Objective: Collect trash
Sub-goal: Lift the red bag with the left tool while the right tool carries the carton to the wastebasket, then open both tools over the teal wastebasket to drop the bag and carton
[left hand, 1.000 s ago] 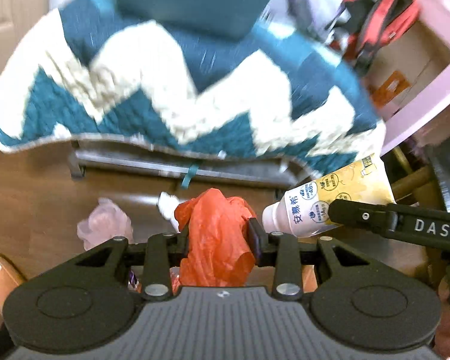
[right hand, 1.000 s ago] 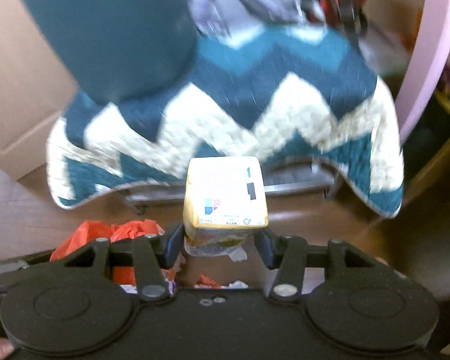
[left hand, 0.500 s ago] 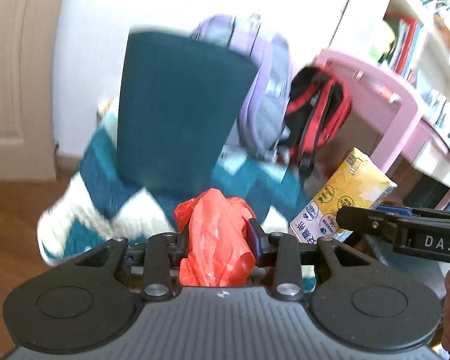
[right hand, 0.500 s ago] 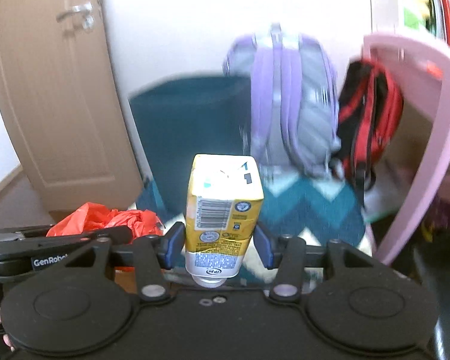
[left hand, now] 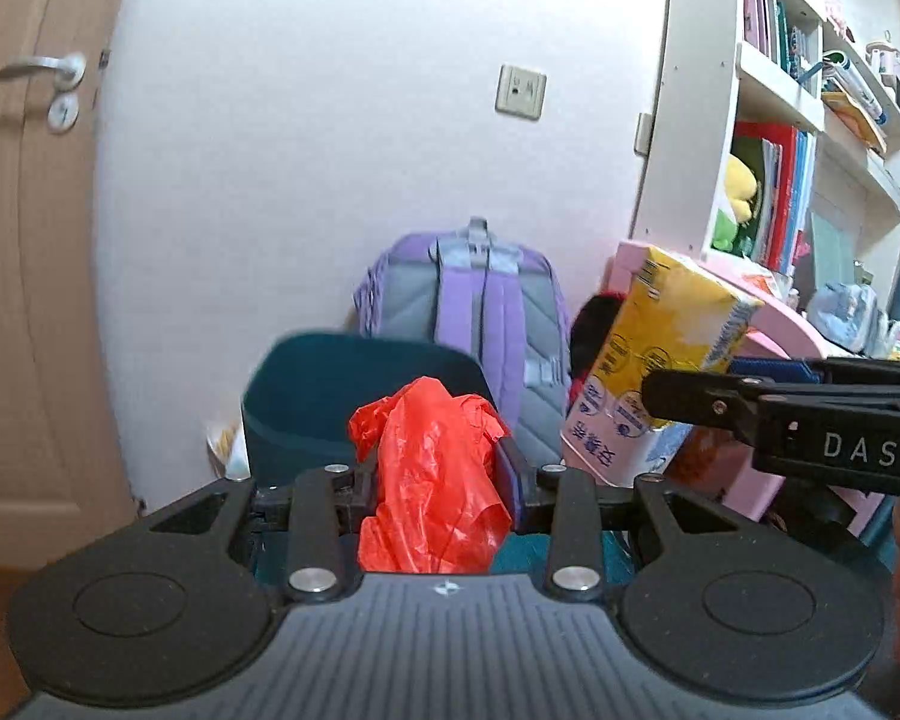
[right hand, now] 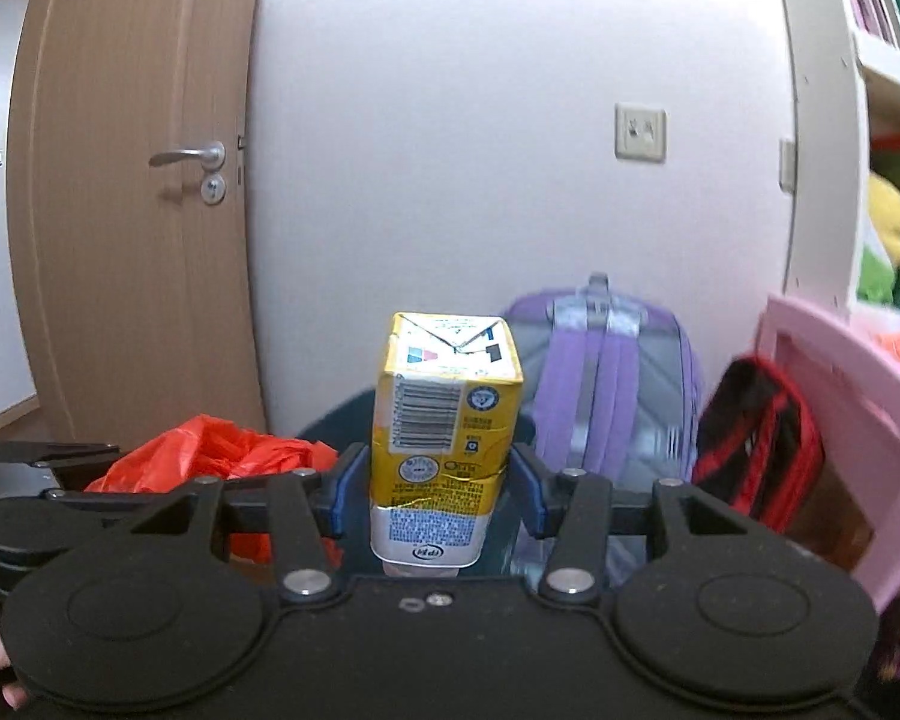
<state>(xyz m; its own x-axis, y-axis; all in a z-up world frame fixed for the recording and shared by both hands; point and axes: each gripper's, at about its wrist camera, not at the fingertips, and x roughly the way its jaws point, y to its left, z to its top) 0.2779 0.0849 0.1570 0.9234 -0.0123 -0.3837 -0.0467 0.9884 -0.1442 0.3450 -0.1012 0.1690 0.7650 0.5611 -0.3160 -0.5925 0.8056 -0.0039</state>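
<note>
Left tool (left hand: 438, 480) gripping orange bag (left hand: 432, 480), right tool (right hand: 441, 483) clamping carton (right hand: 444, 438), spout hidden below

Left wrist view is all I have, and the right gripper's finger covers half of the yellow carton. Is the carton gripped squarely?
Observer: Yes. In the right wrist view the right gripper has one pad on each side of the yellow drink carton, near its white end.
Operator: Which end faces away from that camera?
Observer: The flat folded end, just beyond the barcode, points away.
Operator: What is the dark thing behind the carton?
Observer: A red-and-black bag, between the purple backpack and the pink desk frame.
</note>
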